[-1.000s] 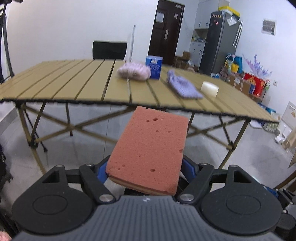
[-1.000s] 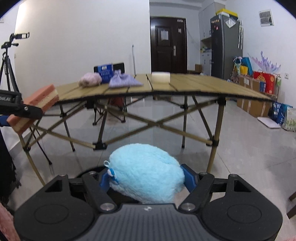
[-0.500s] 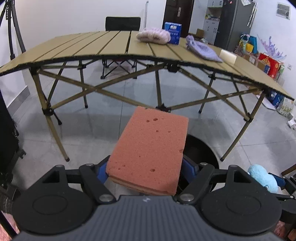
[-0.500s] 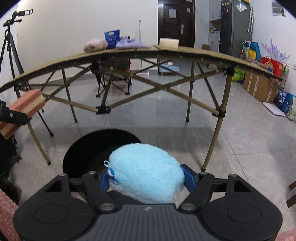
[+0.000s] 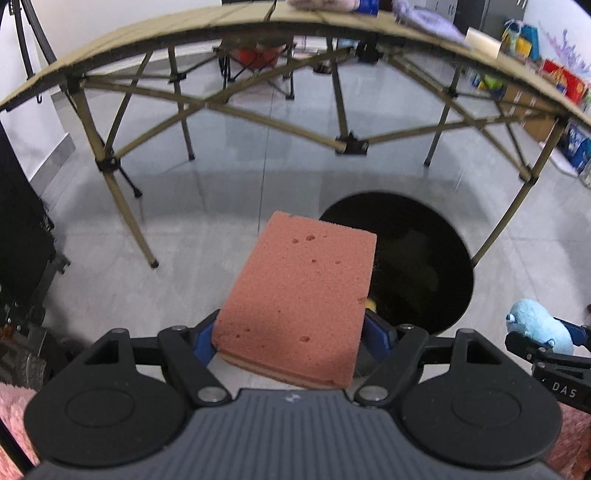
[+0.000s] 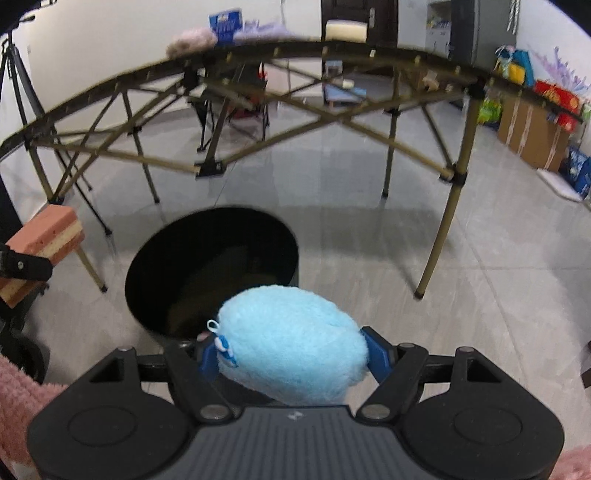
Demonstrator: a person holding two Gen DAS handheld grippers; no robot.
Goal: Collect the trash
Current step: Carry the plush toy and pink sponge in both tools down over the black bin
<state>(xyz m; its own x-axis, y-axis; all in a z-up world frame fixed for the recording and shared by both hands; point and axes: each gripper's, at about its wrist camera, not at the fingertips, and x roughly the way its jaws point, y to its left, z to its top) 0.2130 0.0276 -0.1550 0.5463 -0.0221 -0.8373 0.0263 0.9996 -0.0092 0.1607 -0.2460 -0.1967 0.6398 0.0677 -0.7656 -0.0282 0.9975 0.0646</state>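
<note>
My left gripper (image 5: 291,332) is shut on a pink sponge (image 5: 299,295) with a pale underside, tilted down toward the floor. Beyond it a round black bin (image 5: 417,258) stands on the floor in front of the folding table. My right gripper (image 6: 291,354) is shut on a fluffy light-blue plush (image 6: 291,339), just short of the same black bin (image 6: 210,273), whose inside is dark. The plush (image 5: 539,325) shows at the right edge of the left wrist view, and the sponge (image 6: 44,236) at the left edge of the right wrist view.
A tan slatted folding table (image 5: 155,33) stands behind the bin with crossed legs (image 6: 439,236) nearby. On it lie a pink fuzzy thing (image 6: 190,40), a blue box (image 6: 223,24), a lavender cloth (image 6: 260,29) and a cream block (image 6: 345,29). A tripod (image 6: 18,81) stands left.
Both grippers have sunk and tipped downward. The view has dropped from the tabletop to under the table, and the black bin has come into sight. Both grips are unchanged.
</note>
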